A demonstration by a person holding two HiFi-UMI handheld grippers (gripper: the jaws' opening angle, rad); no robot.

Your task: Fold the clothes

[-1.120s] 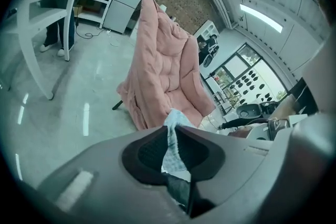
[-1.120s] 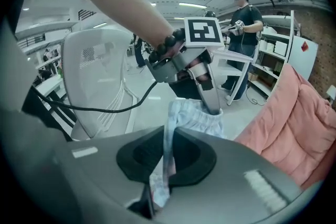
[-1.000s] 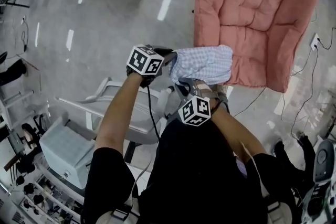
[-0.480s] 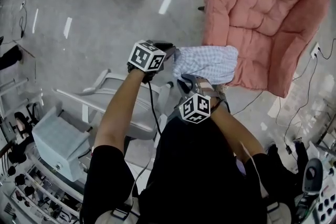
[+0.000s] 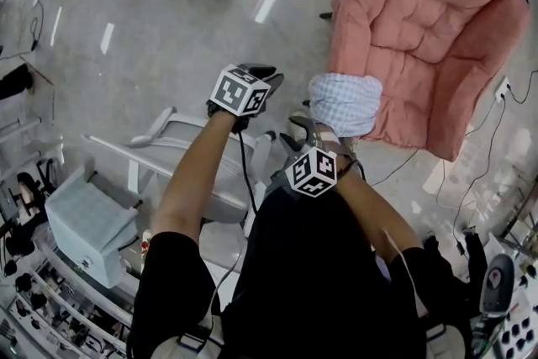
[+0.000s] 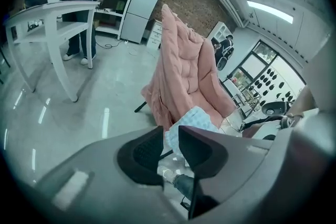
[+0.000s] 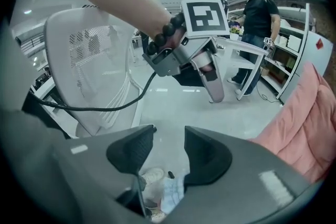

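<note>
Over at the front edge of the pink padded chair (image 5: 424, 38), that's where the blue-and-white checked garment (image 5: 345, 102) has ended up. It's bunched into a compact folded bundle and, as far as I can tell from the head view, it rests on the seat cushion.

A second ago it was spread wider and ran right up to the left gripper (image 6: 169, 136). Now there's clear floor between that gripper and the cloth. Both sets of jaws have just been opening. The left one only has a narrow gap, but nothing is in it, and you just see the bundle further off through the slot. The right gripper (image 7: 169, 138) is spread noticeably wider, also with nothing pinched, just floor and the other gripper out in front. A scrap of checked cloth shows low down under its jaws, but I can't tell whether it touches anything.

So basically this reads as the drop-off. The piece got let go onto the chair and neither gripper has hold of it anymore. My guess is this item is folded and parked, unless the bundle slumps off that front edge, since it sits pretty close to the lip. Next would be pulling both grippers back and going for another piece, though I don't see any more clothes in these views.
</note>
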